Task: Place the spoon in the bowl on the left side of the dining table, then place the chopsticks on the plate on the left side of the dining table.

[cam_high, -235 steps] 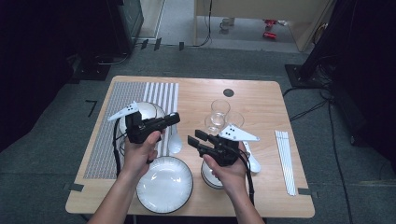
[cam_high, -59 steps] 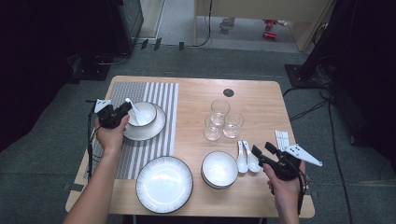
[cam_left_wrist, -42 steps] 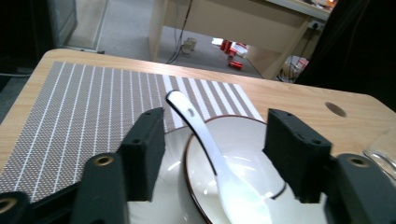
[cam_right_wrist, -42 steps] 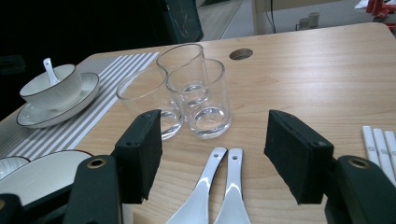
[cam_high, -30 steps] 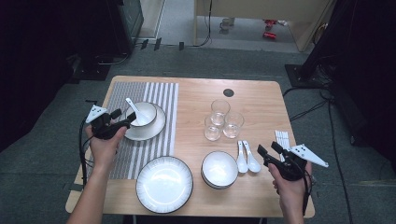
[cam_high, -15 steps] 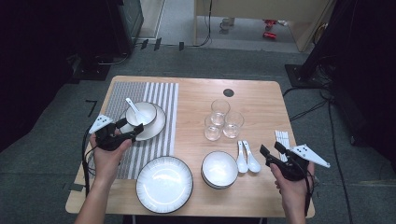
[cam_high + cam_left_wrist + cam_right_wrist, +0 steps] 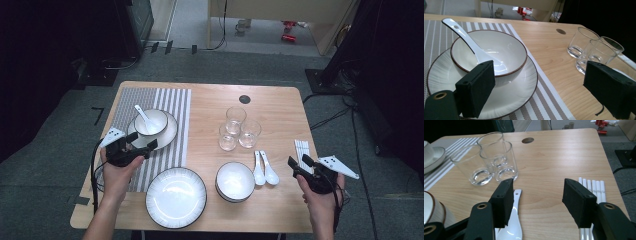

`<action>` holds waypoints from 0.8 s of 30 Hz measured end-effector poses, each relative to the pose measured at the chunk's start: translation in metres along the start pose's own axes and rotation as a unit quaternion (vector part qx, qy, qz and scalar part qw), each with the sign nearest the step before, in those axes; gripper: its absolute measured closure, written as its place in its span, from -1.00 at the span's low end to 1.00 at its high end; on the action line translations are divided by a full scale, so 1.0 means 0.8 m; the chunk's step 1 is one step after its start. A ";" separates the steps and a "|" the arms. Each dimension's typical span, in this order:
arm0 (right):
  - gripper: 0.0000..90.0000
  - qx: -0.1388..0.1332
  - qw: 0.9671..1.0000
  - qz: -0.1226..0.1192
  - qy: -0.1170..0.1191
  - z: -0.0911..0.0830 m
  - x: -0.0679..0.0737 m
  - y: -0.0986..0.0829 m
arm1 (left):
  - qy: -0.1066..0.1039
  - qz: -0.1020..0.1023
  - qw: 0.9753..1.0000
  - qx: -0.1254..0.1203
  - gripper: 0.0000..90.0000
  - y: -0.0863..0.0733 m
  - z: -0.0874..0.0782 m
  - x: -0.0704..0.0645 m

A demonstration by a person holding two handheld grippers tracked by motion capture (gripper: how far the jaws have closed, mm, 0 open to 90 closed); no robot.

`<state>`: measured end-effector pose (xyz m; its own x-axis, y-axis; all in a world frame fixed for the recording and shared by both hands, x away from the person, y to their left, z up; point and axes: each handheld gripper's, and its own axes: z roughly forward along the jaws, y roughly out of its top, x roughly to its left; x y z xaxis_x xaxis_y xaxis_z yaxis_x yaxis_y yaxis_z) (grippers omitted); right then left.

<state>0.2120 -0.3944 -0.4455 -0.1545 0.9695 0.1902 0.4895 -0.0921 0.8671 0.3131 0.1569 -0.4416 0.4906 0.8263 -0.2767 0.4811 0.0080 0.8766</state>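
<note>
Left claw (image 7: 136, 146) now drawn back toward 7 o'clock of the bowl (image 7: 151, 121), jaws apart, nothing between them; 2 s ago right beside the bowl's rim. Bowl with spoon (image 7: 145, 118) on the plate (image 7: 169, 134), on the striped mat (image 7: 172, 102), unmoved. Right claw (image 7: 301, 165) spread wide, empty, hovering at 3 o'clock of the two loose spoons (image 7: 264, 168), near the straws (image 7: 301, 148) on the tabletop (image 7: 275, 107); shifted slightly since 0.5 s ago.
</note>
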 end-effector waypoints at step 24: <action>0.81 0.046 0.998 -0.007 -0.048 0.012 -0.054 -0.033 | -0.011 0.009 1.000 0.020 -0.77 -0.004 0.007 -0.013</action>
<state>0.2136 -0.4316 -0.4810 -0.0813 0.9881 0.1305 0.5654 -0.0621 0.8224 0.3108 0.1453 -0.4439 0.5149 0.8138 -0.2693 0.5006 -0.0304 0.8652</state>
